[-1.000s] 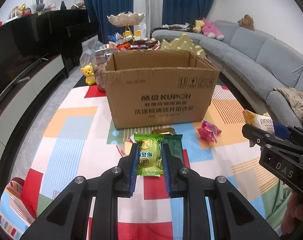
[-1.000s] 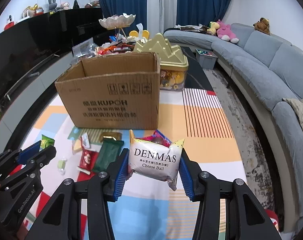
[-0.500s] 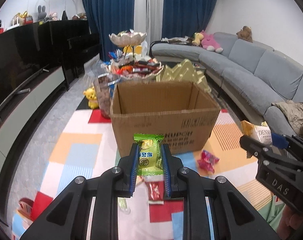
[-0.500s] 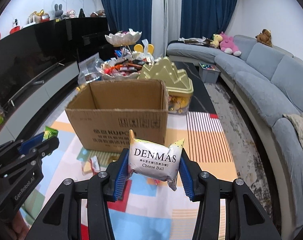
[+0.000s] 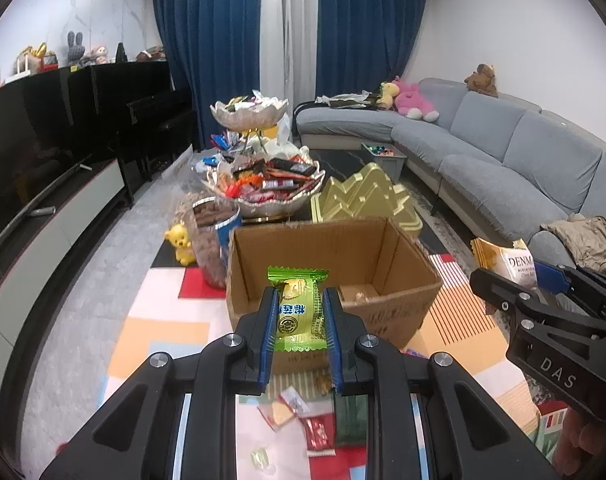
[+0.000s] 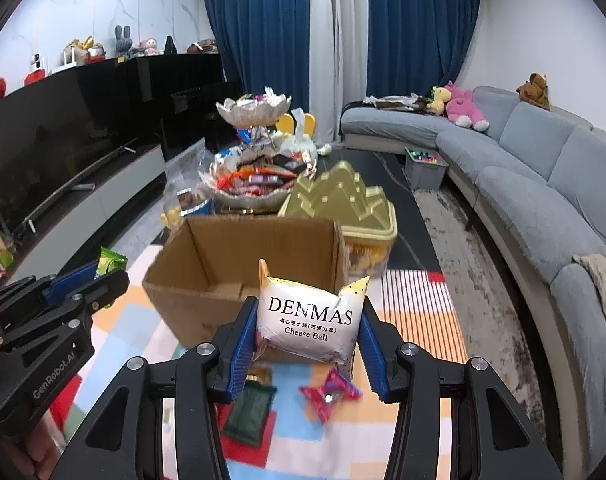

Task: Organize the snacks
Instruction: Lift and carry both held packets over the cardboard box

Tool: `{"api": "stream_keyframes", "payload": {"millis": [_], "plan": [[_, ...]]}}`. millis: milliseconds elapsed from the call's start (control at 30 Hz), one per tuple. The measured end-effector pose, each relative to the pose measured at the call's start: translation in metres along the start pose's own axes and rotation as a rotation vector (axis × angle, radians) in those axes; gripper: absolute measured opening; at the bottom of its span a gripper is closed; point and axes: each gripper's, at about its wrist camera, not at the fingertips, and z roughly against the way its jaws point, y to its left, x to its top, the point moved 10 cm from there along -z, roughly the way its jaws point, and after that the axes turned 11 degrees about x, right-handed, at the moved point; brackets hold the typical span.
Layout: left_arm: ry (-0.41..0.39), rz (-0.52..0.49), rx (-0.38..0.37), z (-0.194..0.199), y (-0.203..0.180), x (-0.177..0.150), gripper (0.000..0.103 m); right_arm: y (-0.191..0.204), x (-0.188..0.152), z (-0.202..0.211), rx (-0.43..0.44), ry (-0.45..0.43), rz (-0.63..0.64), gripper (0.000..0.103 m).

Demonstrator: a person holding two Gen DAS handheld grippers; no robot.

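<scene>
Jaws clamped: left gripper point(image 5: 299, 320) on green snack packet point(image 5: 297, 312); right gripper point(image 6: 309, 330) on Cheese Ball bag point(image 6: 310, 320).
Both likely light, soft, crinkly film; bag puffed, crushable; hold mid-body, frame centre, before cardboard box point(image 5: 399, 256).

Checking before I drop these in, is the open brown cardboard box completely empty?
No, a small tan packet already lies on the floor inside the open brown cardboard box.
</scene>
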Motion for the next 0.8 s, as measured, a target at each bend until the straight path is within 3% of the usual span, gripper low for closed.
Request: {"api": "stream_keyframes", "payload": {"millis": [333,800], "plan": [[-0.029,-0.014,-0.003,-0.019,0.001,0.044,0.023,0.002,0.048,-0.02,0.021,-0.015,0.013,0.049],[0.015,-0.009,-0.005,-0.069,0.006,0.056,0.023,0.008,0.067,-0.072,0.055,0.045,0.008,0.049]]}}
